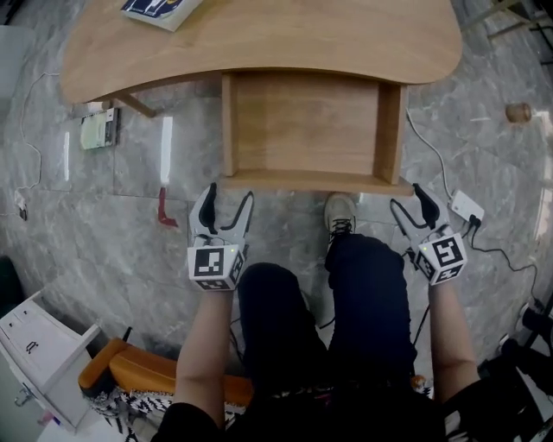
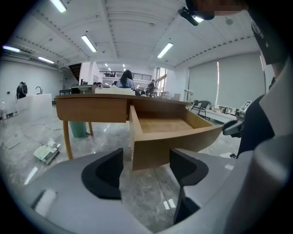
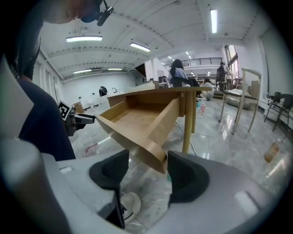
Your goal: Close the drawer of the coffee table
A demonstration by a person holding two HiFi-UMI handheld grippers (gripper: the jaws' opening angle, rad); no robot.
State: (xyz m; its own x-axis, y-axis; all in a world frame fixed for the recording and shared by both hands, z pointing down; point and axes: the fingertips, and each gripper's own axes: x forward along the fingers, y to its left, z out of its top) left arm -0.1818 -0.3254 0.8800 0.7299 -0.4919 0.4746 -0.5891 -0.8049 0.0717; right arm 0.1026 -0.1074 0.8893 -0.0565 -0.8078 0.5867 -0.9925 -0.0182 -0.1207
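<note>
The drawer [image 1: 307, 129] is standing pulled out from under the bench [image 1: 302, 39], its front facing the person, and it is showing only its bare wooden bottom. The left gripper [image 1: 229, 195] is hovering just before the left end of that front with its fingers spread wide around nothing. The right gripper [image 1: 408, 198] is holding its fingers equally wide beside the front's right corner, not pressing on it.

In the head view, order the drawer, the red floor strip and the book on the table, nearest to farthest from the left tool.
1. drawer, just ahead of the left tool
2. red floor strip, to its left
3. book, far across the tabletop
</note>
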